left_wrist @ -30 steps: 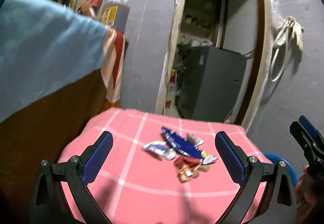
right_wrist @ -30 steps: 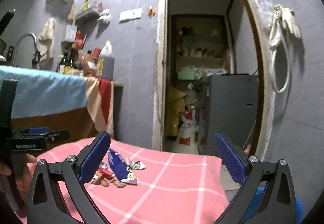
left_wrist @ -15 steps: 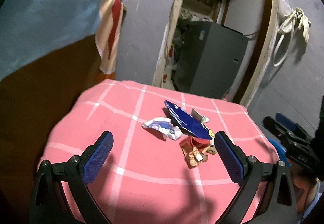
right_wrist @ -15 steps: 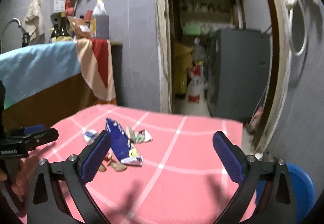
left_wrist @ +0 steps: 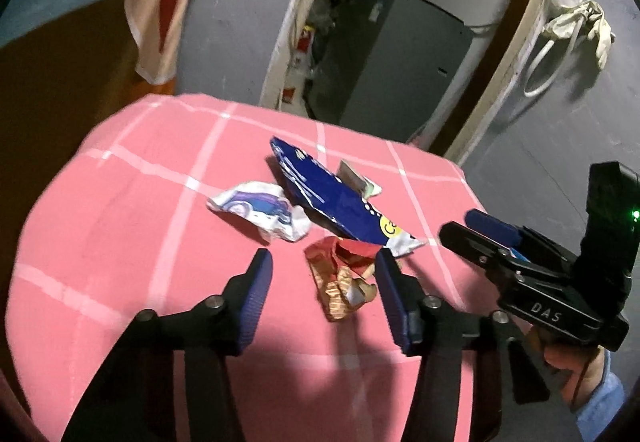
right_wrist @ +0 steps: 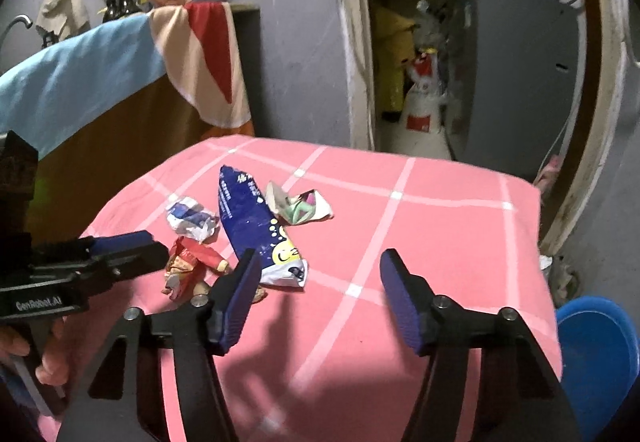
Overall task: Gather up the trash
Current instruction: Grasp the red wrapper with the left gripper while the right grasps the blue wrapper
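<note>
Reaching for the first piece of trash

The left gripper (left_wrist: 324, 266), jaws spread, frames the crumpled red-gold foil wrapper (left_wrist: 342, 282) beside the long blue snack bag (left_wrist: 332, 202); next, close. The right gripper (right_wrist: 316, 274) is spread too.

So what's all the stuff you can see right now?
blue wrapper: one, dark blue, middle of the table
white wrapper: one, white and purple, left of the blue one
red wrapper: one, red and gold, crumpled, nearest the left tongs
green wrapper: one, white and green, behind the blue one
tablecloth: one, pink check
tub: one, blue, on the floor right of the table
cabinet: one, grey, in the doorway
left tongs: open, around the red wrapper
right tongs: open, over the cloth
</note>
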Motion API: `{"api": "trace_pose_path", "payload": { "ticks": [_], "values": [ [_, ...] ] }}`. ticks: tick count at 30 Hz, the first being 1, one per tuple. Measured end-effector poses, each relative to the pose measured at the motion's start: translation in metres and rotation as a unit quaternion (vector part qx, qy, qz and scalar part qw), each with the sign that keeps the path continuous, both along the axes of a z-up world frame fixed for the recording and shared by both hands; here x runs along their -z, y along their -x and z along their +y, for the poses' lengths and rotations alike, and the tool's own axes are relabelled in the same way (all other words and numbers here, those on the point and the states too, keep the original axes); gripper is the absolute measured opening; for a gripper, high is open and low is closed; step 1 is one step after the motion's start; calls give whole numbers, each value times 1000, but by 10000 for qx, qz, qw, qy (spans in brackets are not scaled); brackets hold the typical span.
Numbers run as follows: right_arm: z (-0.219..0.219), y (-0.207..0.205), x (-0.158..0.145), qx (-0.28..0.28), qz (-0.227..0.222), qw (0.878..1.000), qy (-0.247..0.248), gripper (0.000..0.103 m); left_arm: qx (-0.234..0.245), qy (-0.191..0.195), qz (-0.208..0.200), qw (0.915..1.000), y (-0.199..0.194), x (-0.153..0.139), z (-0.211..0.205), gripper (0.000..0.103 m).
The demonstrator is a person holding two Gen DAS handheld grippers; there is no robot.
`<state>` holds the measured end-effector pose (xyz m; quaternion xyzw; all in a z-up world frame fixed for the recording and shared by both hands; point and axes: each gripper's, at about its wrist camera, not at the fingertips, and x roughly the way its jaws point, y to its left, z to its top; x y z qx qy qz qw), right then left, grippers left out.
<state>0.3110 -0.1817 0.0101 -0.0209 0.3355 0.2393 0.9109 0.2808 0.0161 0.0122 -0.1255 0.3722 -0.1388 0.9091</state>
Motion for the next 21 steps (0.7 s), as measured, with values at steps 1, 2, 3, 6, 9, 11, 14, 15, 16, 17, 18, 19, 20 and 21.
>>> {"api": "trace_pose_path", "payload": {
  "ticks": [1,2,3,6,9,11,14,15,16,17,18,19,20,21],
  "values": [
    [2,-2,1,-24,50,10000,9,59,25,28,55,10000,-2,2,-1,39],
    [3,-4,2,-46,98,9999,14,59,60,73,141,9999,-5,3,-2,38],
    [4,-7,3,-75,151,9999,12,59,83,116,221,9997,-8,5,-2,34],
    [7,-13,6,-153,327,9993,0,58,102,276,416,9987,-13,10,0,27],
    [9,-19,8,-249,473,9986,3,56,97,430,513,9977,-18,12,2,18],
    [12,-21,10,-314,538,9981,28,56,88,500,538,9973,-19,11,5,13],
    [17,-23,11,-412,591,9974,93,56,-1,508,522,9973,-20,9,8,11],
    [19,-24,11,-445,600,9971,109,56,-29,513,521,9973,-20,9,9,10],
    [21,-24,12,-485,610,9969,124,56,-53,530,523,9972,-22,8,12,10],
    [23,-25,12,-507,616,9967,135,56,-95,557,519,9970,-21,8,15,10],
    [26,-25,13,-542,627,9964,155,56,-147,580,511,9969,-20,7,19,10],
    [27,-25,13,-565,633,9963,166,56,-202,592,500,9968,-19,7,23,10],
    [30,-26,13,-599,646,9959,184,56,-245,598,492,9967,-18,6,25,10],
    [32,-27,14,-623,658,9957,197,56,-290,607,489,9965,-16,6,27,10]
  ]
}}
